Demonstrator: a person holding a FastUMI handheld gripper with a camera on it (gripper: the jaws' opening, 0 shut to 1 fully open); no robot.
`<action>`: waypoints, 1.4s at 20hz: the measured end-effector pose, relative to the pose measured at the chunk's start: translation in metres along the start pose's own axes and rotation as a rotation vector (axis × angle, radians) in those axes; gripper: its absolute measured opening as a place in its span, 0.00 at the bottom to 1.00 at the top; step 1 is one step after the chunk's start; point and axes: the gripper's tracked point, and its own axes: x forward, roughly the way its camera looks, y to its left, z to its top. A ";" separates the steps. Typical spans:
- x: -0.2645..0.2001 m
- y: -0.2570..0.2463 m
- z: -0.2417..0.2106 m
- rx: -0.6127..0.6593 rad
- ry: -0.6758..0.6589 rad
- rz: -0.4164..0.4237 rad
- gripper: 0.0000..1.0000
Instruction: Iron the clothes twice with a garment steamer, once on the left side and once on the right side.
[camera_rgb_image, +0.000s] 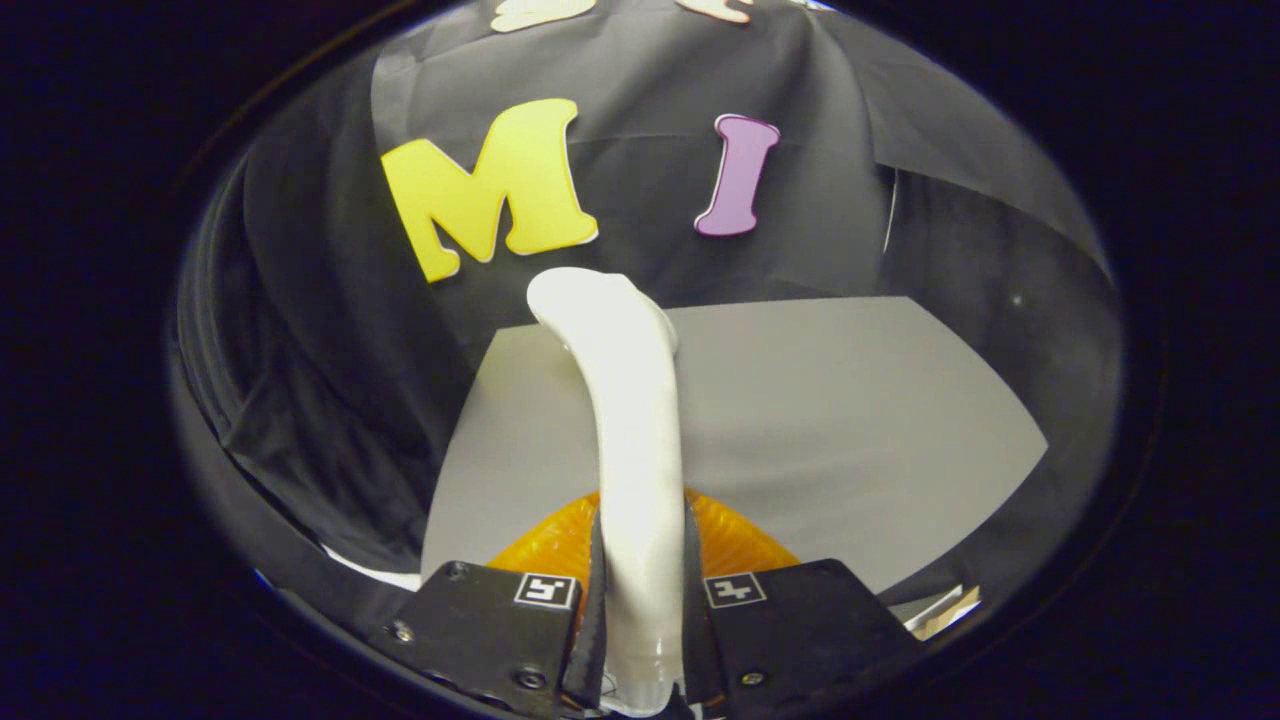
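Garment steamer (632, 420): white, smooth curved handle, clamped between both fingers of the claw (642, 590), rising ahead over the grey tabletop (850, 420). Orange ribbed part (735, 540) just behind the fingers.

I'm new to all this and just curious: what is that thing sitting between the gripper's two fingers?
In the gripper view, the steamer's white handle lies between the fingers of the gripper, both pressing on it. An orange part shows just behind, over the grey sheet.

grey board (850, 420) | black cloth wall (650, 190) behind it
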 end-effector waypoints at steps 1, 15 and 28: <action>-0.006 0.004 0.001 0.000 -0.018 0.011 0.33; -0.165 0.047 0.076 0.078 -0.483 0.024 0.33; -0.262 0.141 0.166 0.047 -0.872 0.181 0.33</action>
